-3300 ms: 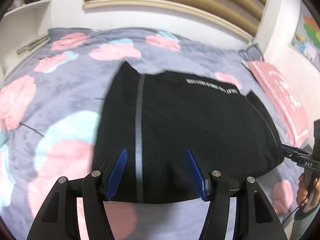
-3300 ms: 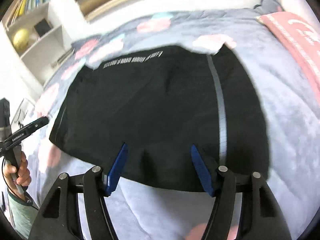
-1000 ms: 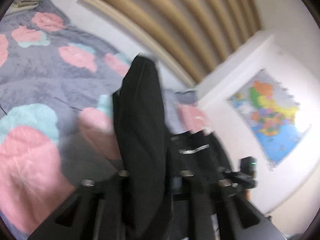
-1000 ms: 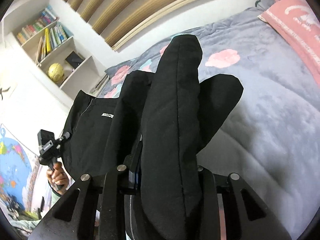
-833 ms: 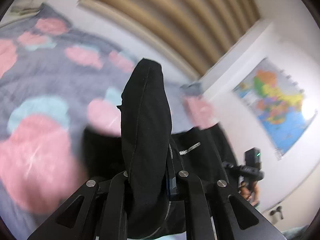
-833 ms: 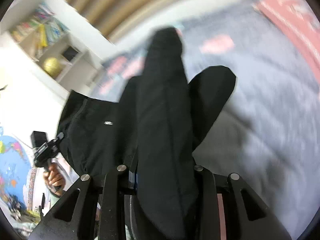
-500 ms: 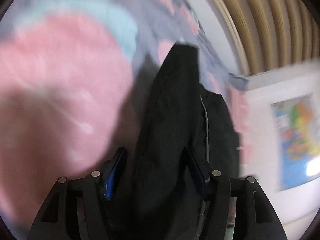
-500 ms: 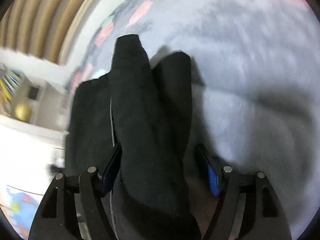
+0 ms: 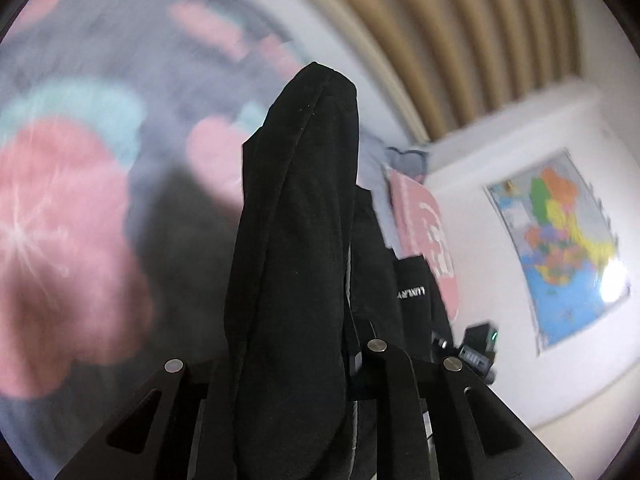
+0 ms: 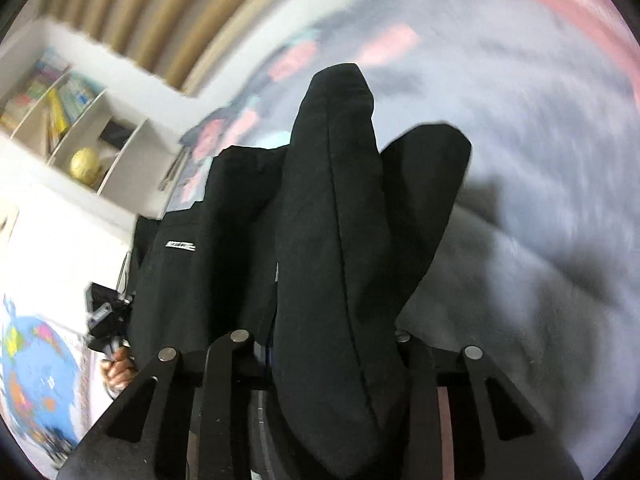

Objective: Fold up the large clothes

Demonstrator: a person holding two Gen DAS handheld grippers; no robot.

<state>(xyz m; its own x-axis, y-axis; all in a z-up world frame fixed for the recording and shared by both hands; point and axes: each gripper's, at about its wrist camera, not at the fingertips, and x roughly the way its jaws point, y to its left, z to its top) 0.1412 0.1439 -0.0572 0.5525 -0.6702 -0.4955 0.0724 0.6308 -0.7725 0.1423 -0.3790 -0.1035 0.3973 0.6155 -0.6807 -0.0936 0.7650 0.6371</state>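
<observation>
A large black garment (image 9: pixel 296 220) bunches up thickly between the fingers of my left gripper (image 9: pixel 292 344), whose jaws are closing and pinch the fold. The rest of it, with a small white label (image 9: pixel 410 292), hangs to the right. In the right wrist view the same black garment (image 10: pixel 336 200) rises between the fingers of my right gripper (image 10: pixel 320 340), whose jaws are also closing tight on the cloth. The pads of both are hidden by fabric. The left gripper (image 10: pixel 104 320) also shows in the right wrist view, in a hand (image 10: pixel 118 376) at the lower left.
Under the garment lies a grey bed cover (image 9: pixel 60 200) with pink and teal blotches, blurred by motion. A pink pillow (image 9: pixel 424 224) lies at the bed's right side, below a wall map (image 9: pixel 560 240). A white bookshelf (image 10: pixel 80 120) stands left of the bed, with a slatted headboard wall behind.
Half a second ago both jaws stood wide around the cloth, low over the bed. Now both are narrow on the bunched fabric again, and both views have tilted up toward the walls.
</observation>
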